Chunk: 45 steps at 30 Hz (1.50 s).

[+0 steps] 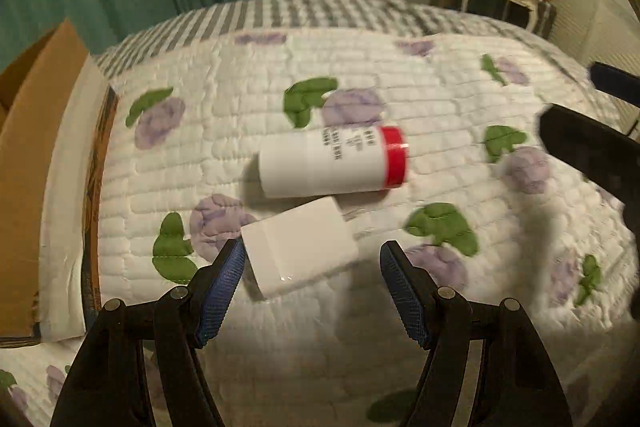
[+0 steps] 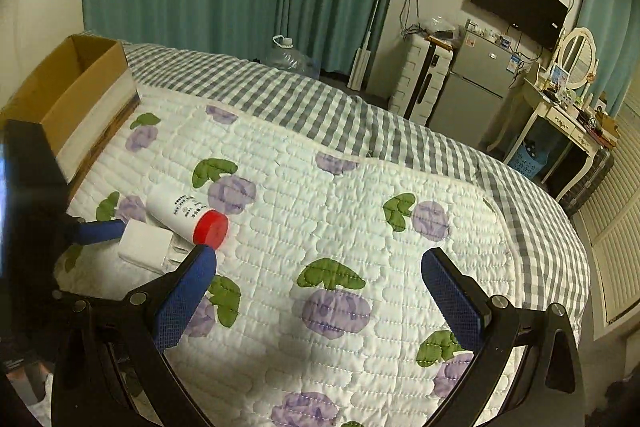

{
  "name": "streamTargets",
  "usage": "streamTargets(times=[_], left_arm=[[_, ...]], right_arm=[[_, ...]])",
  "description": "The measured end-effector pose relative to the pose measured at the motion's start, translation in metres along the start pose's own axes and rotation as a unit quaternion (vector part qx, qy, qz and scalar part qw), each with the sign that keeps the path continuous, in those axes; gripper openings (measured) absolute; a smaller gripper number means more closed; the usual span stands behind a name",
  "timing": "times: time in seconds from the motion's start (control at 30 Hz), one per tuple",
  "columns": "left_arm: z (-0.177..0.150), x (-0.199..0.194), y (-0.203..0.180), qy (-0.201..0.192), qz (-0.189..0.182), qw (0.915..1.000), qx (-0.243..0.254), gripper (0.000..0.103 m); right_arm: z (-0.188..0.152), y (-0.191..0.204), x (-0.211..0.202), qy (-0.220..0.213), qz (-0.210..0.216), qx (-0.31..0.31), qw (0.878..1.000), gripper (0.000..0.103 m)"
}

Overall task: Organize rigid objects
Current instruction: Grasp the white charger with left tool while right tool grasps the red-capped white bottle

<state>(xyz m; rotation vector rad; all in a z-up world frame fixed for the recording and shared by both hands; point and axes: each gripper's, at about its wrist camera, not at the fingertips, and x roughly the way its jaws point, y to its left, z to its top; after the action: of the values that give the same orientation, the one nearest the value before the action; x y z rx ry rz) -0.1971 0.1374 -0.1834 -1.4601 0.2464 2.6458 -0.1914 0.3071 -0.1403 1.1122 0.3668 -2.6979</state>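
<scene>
A white bottle with a red cap (image 1: 332,163) lies on its side on a bed's quilt (image 1: 400,75) printed with purple flowers and green leaves. Touching it, nearer the camera, lies a white box (image 1: 300,247). The left tongs (image 1: 311,255) gape wide around the box, one pad beside its corner. The right tongs (image 2: 318,263) hang wide and hold nothing. A cardboard box (image 2: 76,83) sits at the bed's far left.

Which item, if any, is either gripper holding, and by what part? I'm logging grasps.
Nothing is held. The left gripper is open around the white charger block, not closed on it. The right gripper is open over the quilt.
</scene>
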Motion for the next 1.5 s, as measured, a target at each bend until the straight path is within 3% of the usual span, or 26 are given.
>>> streamTargets(times=[0.13,0.43,0.57,0.67,0.87,1.03,1.17,1.37,1.5], left_arm=[[0.003,0.019,0.004,0.020,0.002,0.9997,-0.016,0.073],[0.002,0.021,0.010,0.011,-0.017,0.9995,-0.026,0.073],[-0.002,0.016,0.014,0.005,-0.027,0.9993,-0.024,0.065],[-0.003,0.010,0.013,0.002,-0.034,0.9991,-0.024,0.065],[-0.012,-0.025,0.031,-0.040,0.008,0.9979,-0.050,0.065],[-0.010,-0.045,0.049,-0.062,0.065,0.9926,-0.081,0.065],[-0.018,-0.051,0.062,-0.068,0.103,0.9852,-0.119,0.065],[-0.034,-0.045,0.074,-0.051,0.109,0.9804,-0.156,0.065],[-0.039,-0.039,0.079,-0.033,0.109,0.9795,-0.166,0.065]], right_arm=[[-0.002,0.001,0.006,0.008,0.002,-0.002,1.000,0.103],[-0.004,0.002,0.012,0.024,0.007,0.002,1.000,0.103],[-0.005,0.004,0.010,0.022,0.008,0.003,1.000,0.103],[-0.005,0.005,0.010,0.023,0.008,0.004,1.000,0.103],[-0.004,0.009,0.009,0.020,0.020,-0.003,1.000,0.103],[0.001,0.026,0.012,0.013,0.069,-0.045,0.997,0.103],[0.002,0.047,0.025,0.030,0.134,-0.106,0.985,0.103],[-0.010,0.079,0.048,0.066,0.203,-0.182,0.960,0.103],[-0.015,0.096,0.062,0.073,0.214,-0.207,0.952,0.097]])
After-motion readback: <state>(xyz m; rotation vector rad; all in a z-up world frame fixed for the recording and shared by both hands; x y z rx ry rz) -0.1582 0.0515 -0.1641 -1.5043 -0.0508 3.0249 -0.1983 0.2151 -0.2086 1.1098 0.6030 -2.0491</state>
